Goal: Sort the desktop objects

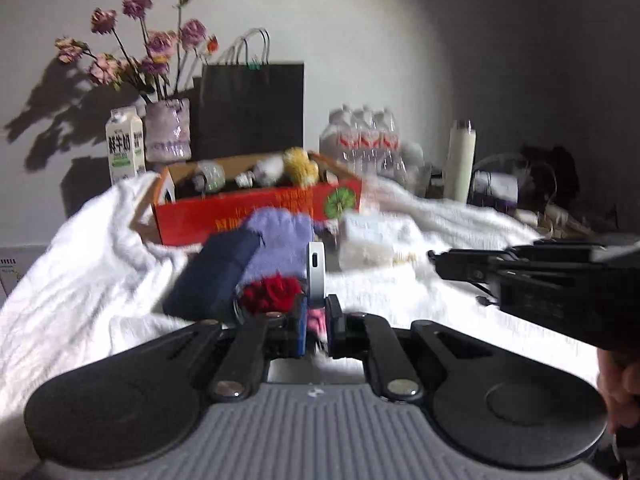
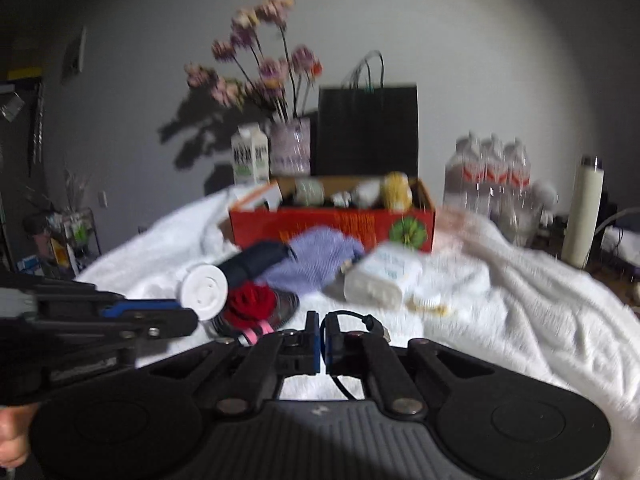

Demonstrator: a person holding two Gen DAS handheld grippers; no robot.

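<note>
Clutter lies on the white blanket (image 2: pixel 520 300) before the red box (image 2: pixel 332 226): a red rose (image 2: pixel 252 300), a purple cloth (image 2: pixel 316 260), a dark blue case (image 1: pixel 212 276) and a white packet (image 2: pixel 384 278). The left gripper (image 1: pixel 316 316) has its fingers nearly closed on a thin silver slab (image 1: pixel 316 272), perhaps a small device, standing upright. The right gripper (image 2: pixel 322 336) has its fingers closed on a black cable (image 2: pixel 356 320). Behind the box stand a black paper bag (image 1: pixel 252 108), a vase of flowers (image 1: pixel 168 128), a milk carton (image 1: pixel 125 144) and bottled water (image 1: pixel 364 140).
</note>
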